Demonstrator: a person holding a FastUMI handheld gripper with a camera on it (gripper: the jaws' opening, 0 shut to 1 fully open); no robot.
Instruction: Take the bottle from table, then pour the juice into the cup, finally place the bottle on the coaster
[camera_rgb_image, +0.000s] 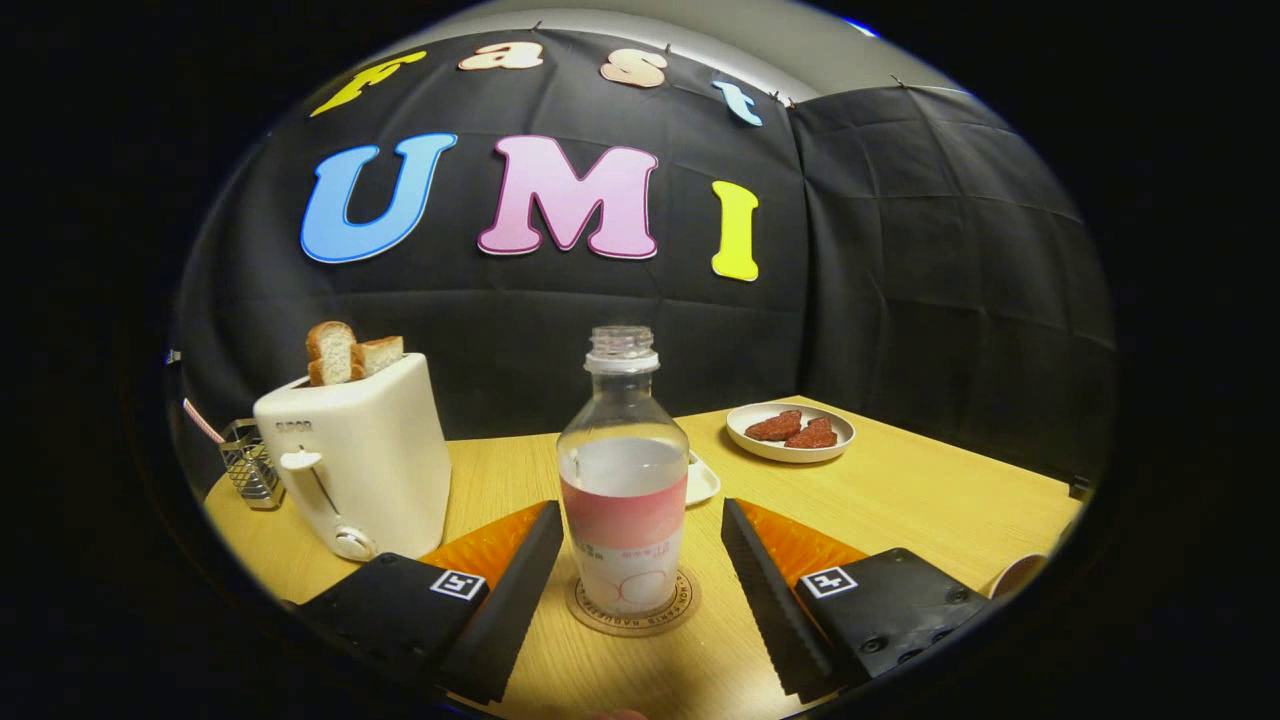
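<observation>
The gripper (640, 580) has its two black ridged fingers (515, 590) spread wide, one on each side of the bottle (622, 480), with clear gaps of bare wood between each finger and the plastic, so neither finger touches it. The bottle is a clear plastic one with no cap on its threaded neck; it stands upright between the fingers, squarely on a round coaster (632, 612) that shows as a pale printed ring around its base. A pink and white label wraps its lower half, and a pale, cloudy liquid fills it to about the shoulder, leaving the upper part and neck empty. Just behind the bottle, beyond the fingers, the edge of a small white dish (702, 480) peeks out; what it holds cannot be made out. Farther beyond the right finger sits a white plate (790, 446) carrying two reddish-brown pieces of food (796, 430). Beyond the left finger stands a cream toaster (360, 460) with two slices of toast (350, 352) sticking up from its slots, and past that a small metal mesh holder (248, 465). Outside the right finger, close by, the rim of a cup (1020, 574) shows, its contents hidden. Everything rests on a light wooden table (940, 510).
</observation>
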